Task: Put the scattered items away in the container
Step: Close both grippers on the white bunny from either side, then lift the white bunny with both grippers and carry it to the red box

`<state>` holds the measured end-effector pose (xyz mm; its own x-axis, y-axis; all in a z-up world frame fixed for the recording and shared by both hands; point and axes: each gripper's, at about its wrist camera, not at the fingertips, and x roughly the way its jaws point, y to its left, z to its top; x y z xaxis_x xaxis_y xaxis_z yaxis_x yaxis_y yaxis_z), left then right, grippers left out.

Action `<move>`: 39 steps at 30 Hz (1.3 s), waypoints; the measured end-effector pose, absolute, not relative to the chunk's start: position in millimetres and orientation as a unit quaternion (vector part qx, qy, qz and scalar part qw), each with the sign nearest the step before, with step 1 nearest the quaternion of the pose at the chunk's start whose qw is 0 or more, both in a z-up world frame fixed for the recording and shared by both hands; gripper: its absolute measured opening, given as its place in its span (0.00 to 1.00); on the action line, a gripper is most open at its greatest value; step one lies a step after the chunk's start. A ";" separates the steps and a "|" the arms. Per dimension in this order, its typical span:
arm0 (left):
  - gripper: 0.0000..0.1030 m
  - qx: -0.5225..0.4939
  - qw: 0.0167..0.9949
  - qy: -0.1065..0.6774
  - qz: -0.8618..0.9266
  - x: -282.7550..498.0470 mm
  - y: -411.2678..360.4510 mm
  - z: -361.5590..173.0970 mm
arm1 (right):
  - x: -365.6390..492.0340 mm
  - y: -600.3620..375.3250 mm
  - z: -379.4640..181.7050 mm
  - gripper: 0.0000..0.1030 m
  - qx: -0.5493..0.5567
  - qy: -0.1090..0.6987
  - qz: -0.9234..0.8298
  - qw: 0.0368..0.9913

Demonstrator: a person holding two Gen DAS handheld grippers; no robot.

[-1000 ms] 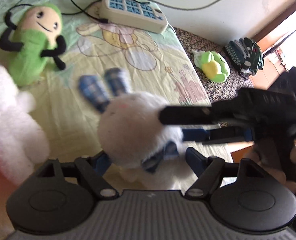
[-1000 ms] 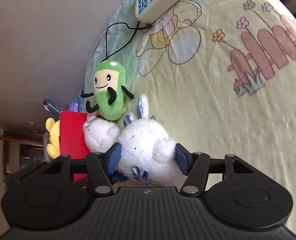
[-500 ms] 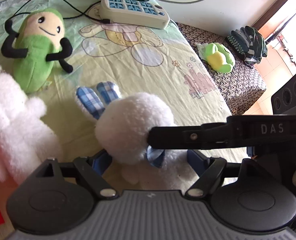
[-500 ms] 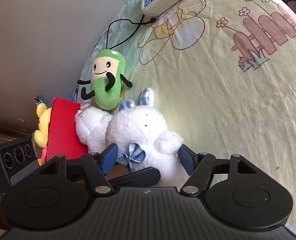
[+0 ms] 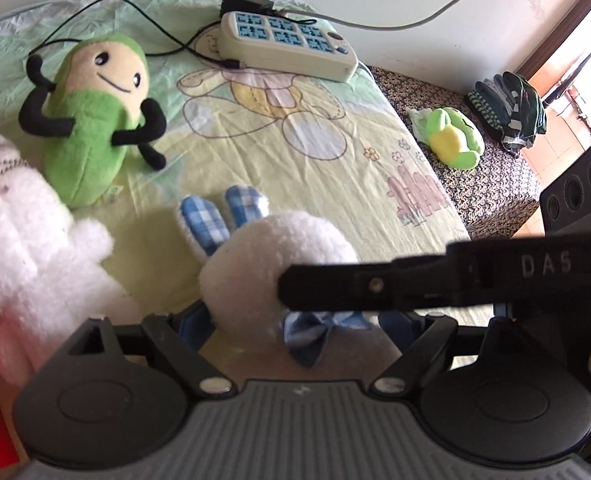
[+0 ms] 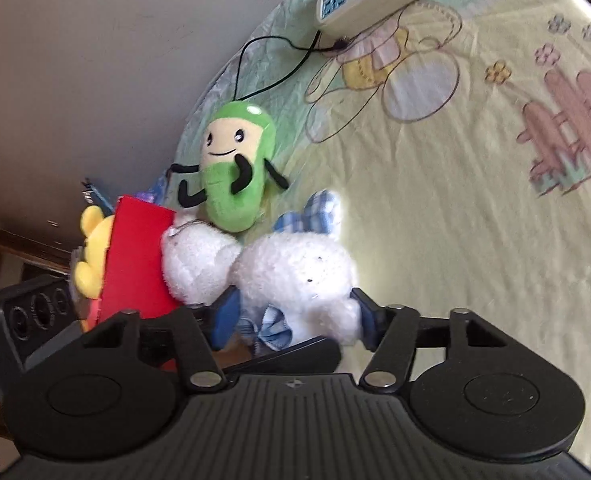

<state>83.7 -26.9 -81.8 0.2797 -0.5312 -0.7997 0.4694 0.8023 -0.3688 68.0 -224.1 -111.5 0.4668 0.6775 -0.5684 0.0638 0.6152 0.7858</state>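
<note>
A white plush rabbit (image 5: pixel 255 276) with blue checked ears and bow lies on the bedsheet. My left gripper (image 5: pixel 295 320) stands wide open around it. My right gripper (image 6: pixel 291 316) holds the rabbit (image 6: pixel 299 272) between its blue pads, shut on its body; its finger crosses the left wrist view (image 5: pixel 415 288). A second white plush (image 5: pixel 23 240) lies to the left beside the red container (image 6: pixel 135 264). A green bean plush (image 5: pixel 95 120) lies behind them. A yellow plush (image 6: pixel 91 256) sits in the container.
A beige power strip (image 5: pixel 287 46) with a black cable lies at the back of the bed. A green-yellow frog plush (image 5: pixel 451 144) and dark gloves (image 5: pixel 507 112) sit on a patterned bench to the right. A wall runs behind the bed.
The rabbit has tilted and shifted slightly as the right gripper closed in on it. The left camera has settled and drawn back a little; the red container shows more in the right wrist view.
</note>
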 end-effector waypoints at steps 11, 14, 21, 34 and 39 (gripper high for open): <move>0.82 -0.015 0.828 0.458 -0.323 49.1 -16.2 -35.0 | 32.2 -211.7 -80.5 0.57 0.405 0.434 0.205 0.778; 0.82 -0.008 0.846 0.423 -0.323 41.4 -11.4 -9.9 | 27.8 -208.7 -59.9 0.57 0.406 0.406 0.217 0.789; 0.82 0.007 0.883 0.348 -0.315 20.5 19.2 33.6 | 19.8 -182.5 -18.4 0.57 0.398 0.356 0.247 0.809; 0.82 0.020 0.923 0.254 -0.287 -7.6 148.9 78.3 | 13.2 -56.0 29.9 0.58 0.372 0.295 0.295 0.829; 0.83 0.029 0.932 0.239 -0.270 -0.5 211.4 81.0 | 27.0 12.5 39.1 0.58 0.347 0.284 0.311 0.838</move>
<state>-0.5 211.4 81.0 0.7391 -0.4904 -0.4617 0.5180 0.8520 -0.0759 27.0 12.5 39.1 0.6447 0.7187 -0.2605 -0.3239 0.5655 0.7585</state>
